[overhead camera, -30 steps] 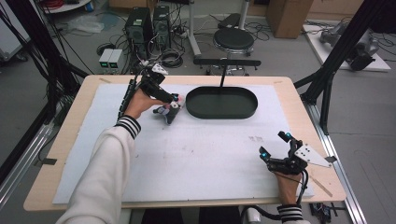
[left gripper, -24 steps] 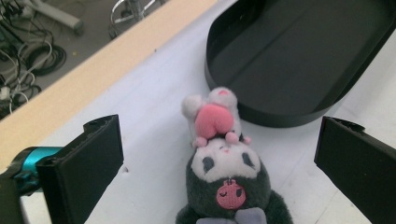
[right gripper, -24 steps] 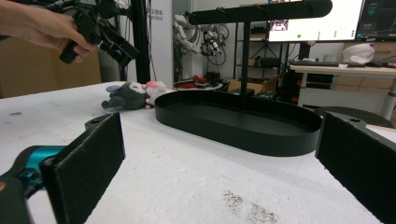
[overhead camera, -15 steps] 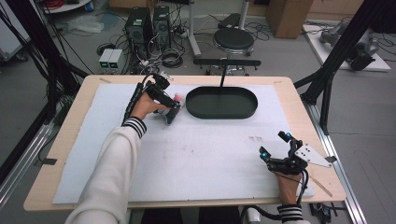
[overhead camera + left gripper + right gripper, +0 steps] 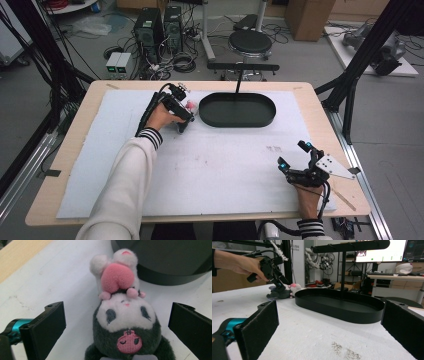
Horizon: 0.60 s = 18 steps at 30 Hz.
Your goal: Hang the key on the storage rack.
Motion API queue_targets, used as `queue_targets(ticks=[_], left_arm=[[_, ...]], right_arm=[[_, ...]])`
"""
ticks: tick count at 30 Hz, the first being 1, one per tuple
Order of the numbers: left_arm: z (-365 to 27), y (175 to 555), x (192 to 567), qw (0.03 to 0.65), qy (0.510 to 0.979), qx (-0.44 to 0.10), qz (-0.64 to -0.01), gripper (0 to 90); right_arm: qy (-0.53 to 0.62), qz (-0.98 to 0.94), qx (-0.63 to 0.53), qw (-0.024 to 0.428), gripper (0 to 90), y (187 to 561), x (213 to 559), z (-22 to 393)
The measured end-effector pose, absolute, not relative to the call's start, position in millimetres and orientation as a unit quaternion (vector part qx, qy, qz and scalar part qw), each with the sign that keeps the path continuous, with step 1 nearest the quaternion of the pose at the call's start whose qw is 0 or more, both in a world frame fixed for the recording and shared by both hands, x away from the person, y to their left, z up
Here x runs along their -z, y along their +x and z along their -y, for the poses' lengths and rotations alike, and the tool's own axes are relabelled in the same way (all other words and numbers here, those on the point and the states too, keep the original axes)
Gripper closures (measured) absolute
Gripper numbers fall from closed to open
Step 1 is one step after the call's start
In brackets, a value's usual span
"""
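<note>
A: What sits at the far left of the counter (image 5: 70,150)?

B: The left gripper (image 5: 181,116), held in a hand with a striped cuff, over a small dark grey and white plush toy with a pink heart (image 5: 123,317). The toy lies on the white mat (image 5: 215,170), just beside the left end of the black oval tray (image 5: 237,111).

A: Are the fingers (image 5: 47,327) on the toy?

B: No. In the left gripper view the 2 black fingers stand released, 1 on each side of the plush, with mat showing in both gaps. The toy lies with its head toward the gripper and its pink heart toward the tray.

A: And to the right?

B: The right gripper (image 5: 295,160) rests at the near right of the mat, well apart from the toy. Its 2 fingers (image 5: 259,325) are spread wide, grasping nothing, and point toward the tray.
</note>
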<state>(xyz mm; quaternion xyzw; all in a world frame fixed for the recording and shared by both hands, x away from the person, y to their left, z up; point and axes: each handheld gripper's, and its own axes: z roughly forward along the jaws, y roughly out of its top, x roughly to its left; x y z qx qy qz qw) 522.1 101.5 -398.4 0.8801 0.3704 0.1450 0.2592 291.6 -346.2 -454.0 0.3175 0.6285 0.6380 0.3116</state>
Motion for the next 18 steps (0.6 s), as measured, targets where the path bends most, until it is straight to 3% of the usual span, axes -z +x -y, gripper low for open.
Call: queue_targets(ticks=[11, 14, 18], left_arm=[[-97.8, 521.9, 403.0, 0.242, 0.885, -0.140, -0.373, 2.6], [-98.3, 521.8, 401.8, 0.243, 0.887, -0.135, -0.370, 18.5], [-96.6, 522.0, 404.1, 0.242, 0.889, -0.125, -0.368, 25.9]], right_arm=[[0.318, -0.630, -0.637, 0.310, 0.4, 291.2, 453.9, 346.0], [0.317, -0.630, -0.637, 0.311, 0.4, 291.5, 454.0, 345.9], [0.317, -0.630, -0.637, 0.310, 0.4, 291.4, 453.9, 345.9]])
